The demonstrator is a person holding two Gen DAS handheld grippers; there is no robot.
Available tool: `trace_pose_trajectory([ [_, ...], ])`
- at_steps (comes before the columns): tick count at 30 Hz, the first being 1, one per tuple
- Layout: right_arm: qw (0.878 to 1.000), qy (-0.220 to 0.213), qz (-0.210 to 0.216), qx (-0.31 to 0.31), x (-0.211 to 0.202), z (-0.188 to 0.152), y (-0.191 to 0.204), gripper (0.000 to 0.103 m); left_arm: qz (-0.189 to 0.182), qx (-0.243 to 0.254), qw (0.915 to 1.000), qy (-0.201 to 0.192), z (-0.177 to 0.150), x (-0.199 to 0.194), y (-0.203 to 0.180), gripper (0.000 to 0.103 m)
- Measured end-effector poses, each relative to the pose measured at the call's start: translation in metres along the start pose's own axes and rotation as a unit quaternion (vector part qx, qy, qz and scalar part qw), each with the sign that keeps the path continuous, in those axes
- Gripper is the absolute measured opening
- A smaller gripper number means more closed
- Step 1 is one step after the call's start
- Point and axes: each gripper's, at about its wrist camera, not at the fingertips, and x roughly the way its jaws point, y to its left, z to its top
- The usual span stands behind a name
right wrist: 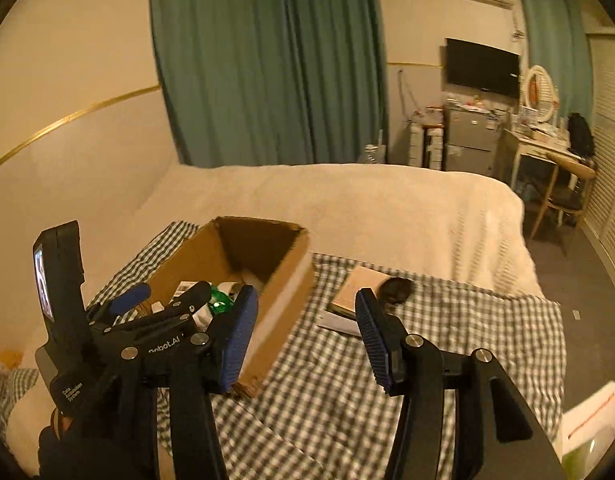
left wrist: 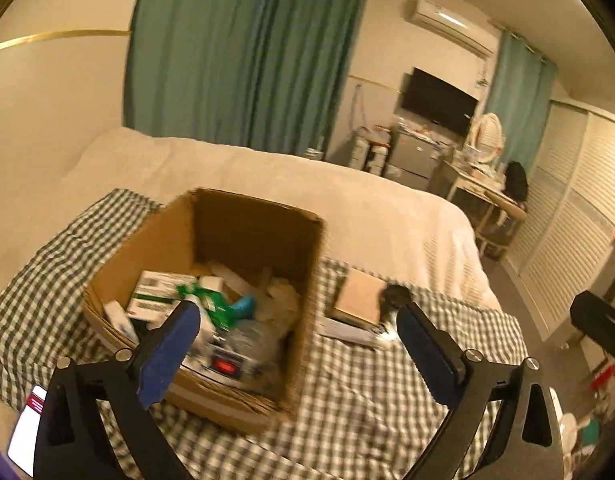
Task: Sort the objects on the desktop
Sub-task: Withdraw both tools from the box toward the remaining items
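A brown cardboard box [left wrist: 247,224] stands open on a green checked cloth [left wrist: 367,400] on the bed. Inside lie white and green packets [left wrist: 155,292], a plastic bottle [left wrist: 247,340] and other small items. My left gripper [left wrist: 295,320] is open and empty, hovering over the box's near right corner. Right of the box lie a tan booklet [left wrist: 361,294] and a small black object [left wrist: 395,294]. In the right wrist view my right gripper [right wrist: 303,320] is open and empty, above the cloth between the box [right wrist: 267,280] and the booklet [right wrist: 359,284]. The left gripper [right wrist: 167,304] shows there over the box.
A white sheet [left wrist: 347,334] lies under the booklet. The cream bed cover [right wrist: 347,200] stretches behind the cloth. A desk with a mirror [right wrist: 547,140], a small fridge [right wrist: 471,140] and a wall TV [right wrist: 483,66] stand at the far right. A white paper [right wrist: 591,420] lies at the lower right.
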Motion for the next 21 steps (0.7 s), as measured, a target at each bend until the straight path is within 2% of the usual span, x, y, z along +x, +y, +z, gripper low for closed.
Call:
trace_pose_trajectory([
  [5,1.0,-0.008,-0.022,0.019,-0.02,-0.015,-0.027,0.055,-0.005,0.028,0.9991,0.033,-0.02,0.012,-0.034,0.103],
  [7,0.999,-0.007,-0.03,0.024,-0.023,-0.024,-0.039,0.062,-0.002,0.031,0.9987,0.041,-0.029,0.019,-0.044,0.103],
  [11,0.998,-0.003,-0.046,0.04,-0.021,-0.041,-0.063,0.066,-0.007,0.027,0.9976,0.064,-0.054,0.039,-0.059,0.103],
  [14,0.997,-0.001,-0.048,0.067,-0.01,-0.059,-0.092,0.066,-0.013,0.02,0.9969,0.075,-0.072,0.055,-0.069,0.103],
  [17,0.996,-0.001,-0.051,0.073,-0.001,-0.066,-0.102,0.066,-0.023,0.003,0.9956,0.091,-0.087,0.078,-0.079,0.103],
  [21,0.995,0.004,-0.043,0.087,0.04,-0.075,-0.127,0.066,-0.012,-0.009,0.9944,0.105,-0.096,0.118,-0.09,0.103],
])
